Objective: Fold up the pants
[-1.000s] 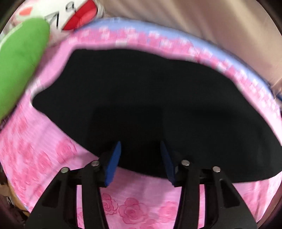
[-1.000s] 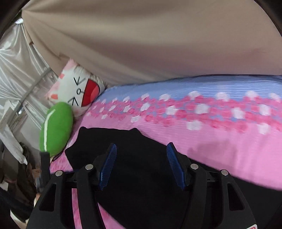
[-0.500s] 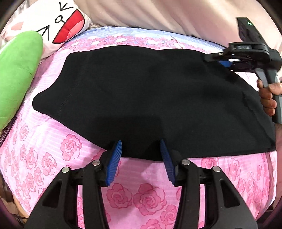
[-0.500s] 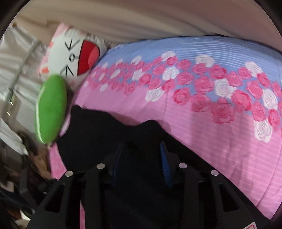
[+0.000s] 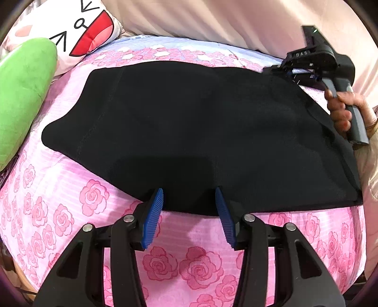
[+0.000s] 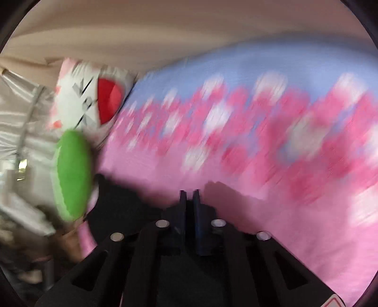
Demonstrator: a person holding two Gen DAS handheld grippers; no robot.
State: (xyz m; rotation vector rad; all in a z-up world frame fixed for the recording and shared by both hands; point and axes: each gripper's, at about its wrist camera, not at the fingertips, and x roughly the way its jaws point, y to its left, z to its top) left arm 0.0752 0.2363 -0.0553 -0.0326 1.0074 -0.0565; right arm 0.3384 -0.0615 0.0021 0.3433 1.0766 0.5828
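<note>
Black pants (image 5: 189,127) lie spread flat on a pink rose-patterned bedsheet (image 5: 70,212). My left gripper (image 5: 189,196) is open, its blue pads at the near edge of the pants, one each side of the hem. My right gripper (image 6: 189,196) is shut on the far right edge of the pants (image 6: 122,207); the right wrist view is motion-blurred. The right gripper also shows in the left wrist view (image 5: 295,73), held by a hand at the pants' far right corner.
A green cushion (image 5: 21,94) and a white cartoon-face pillow (image 5: 78,30) lie at the far left of the bed. A beige curtain (image 5: 212,21) hangs behind the bed. The sheet turns blue (image 5: 179,44) along the far edge.
My right gripper has closed from open onto the pants' far edge and is moving fast. My left gripper has drawn back slightly to the near hem and stays open.
</note>
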